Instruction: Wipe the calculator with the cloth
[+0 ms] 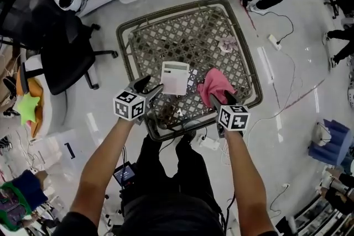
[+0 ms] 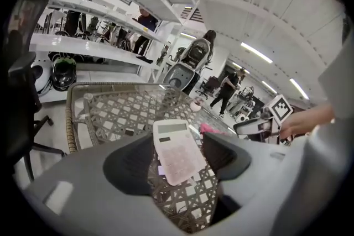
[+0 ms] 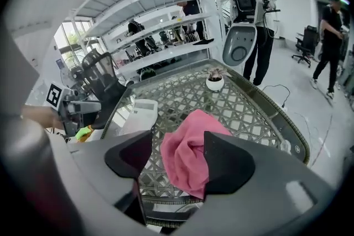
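nearest, at 6 o'clock on the table (image 1: 126,44): left gripper (image 1: 148,87) and right gripper (image 1: 221,100) hover side by side over the near rim, each aimed at its own object. looks like a split of work, one to steady, one to wipe.

left gripper: jaws apart, nothing clamped. calculator (image 2: 177,151) lies flat on the glass top, framed in the gap and just past the tips, display end away from the person. from the head view it sits at about 1 o'clock of that gripper, close beside the tips. contact cannot be confirmed.

right gripper: jaws also spread, not closed on anything. cloth (image 3: 188,155), pink and bunched, lies on the table at 12 o'clock of the tips and fills most of the gap. judged: set up to close on it; wiping not begun, since cloth and calculator lie apart, cloth at the calculator's 3 o'clock.

farther, 1 o'clock on the table: small pot (image 3: 214,82), well clear of both.

beyond the table, 10 o'clock: office chair (image 1: 58,36).

hard to make out: calculator keys blurred; cloth's right edge hidden behind the right jaw, so pad contact is unreadable; the table's near rim is covered by the grippers.
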`<action>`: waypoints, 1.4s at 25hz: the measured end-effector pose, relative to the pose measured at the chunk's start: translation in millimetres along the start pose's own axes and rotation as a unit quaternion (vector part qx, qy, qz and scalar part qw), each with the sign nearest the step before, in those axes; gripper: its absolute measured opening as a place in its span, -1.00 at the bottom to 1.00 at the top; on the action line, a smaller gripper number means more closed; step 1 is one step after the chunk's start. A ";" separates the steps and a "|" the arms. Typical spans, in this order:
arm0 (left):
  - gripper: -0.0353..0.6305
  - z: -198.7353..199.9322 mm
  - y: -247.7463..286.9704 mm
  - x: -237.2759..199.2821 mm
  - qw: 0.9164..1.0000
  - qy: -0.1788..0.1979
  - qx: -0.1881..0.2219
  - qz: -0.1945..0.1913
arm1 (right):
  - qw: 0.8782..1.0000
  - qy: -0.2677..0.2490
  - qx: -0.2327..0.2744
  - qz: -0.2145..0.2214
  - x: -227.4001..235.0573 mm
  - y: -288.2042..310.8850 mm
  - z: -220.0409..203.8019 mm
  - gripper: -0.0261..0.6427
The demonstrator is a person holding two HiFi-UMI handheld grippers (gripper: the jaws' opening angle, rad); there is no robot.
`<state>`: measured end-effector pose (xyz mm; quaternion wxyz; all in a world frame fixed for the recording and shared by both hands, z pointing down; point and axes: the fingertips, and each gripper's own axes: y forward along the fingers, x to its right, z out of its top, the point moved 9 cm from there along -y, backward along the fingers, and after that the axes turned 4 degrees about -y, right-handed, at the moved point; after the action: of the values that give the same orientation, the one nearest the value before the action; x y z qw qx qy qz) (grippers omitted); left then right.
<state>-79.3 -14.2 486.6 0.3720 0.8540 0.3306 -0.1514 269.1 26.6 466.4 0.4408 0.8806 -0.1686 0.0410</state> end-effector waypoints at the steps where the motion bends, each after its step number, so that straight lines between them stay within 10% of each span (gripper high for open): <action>1: 0.03 -3.0 5.5 -1.1 1.000 -0.002 -0.005 0.000 | 1.000 -0.001 -0.007 -0.002 1.7 6.1 -1.2 -0.08; 11: 0.03 -25.1 46.9 -8.3 0.999 -0.010 -0.031 -0.002 | 0.996 -0.038 -0.079 -0.032 15.5 58.0 -22.9 -0.09; 18: 0.03 -34.7 56.0 -9.4 0.999 0.002 -0.041 -0.009 | 0.992 -0.050 -0.103 -0.056 25.8 62.9 -25.6 -0.73; 35: 0.03 -51.1 65.4 -12.4 0.998 -0.006 -0.045 -0.052 | 0.997 -0.064 0.031 0.024 -76.0 85.7 63.0 -0.76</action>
<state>-43.5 -15.2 562.4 0.4032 0.8173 0.3790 -0.1608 164.3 -50.9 476.6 0.4007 0.8902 -0.2166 0.0006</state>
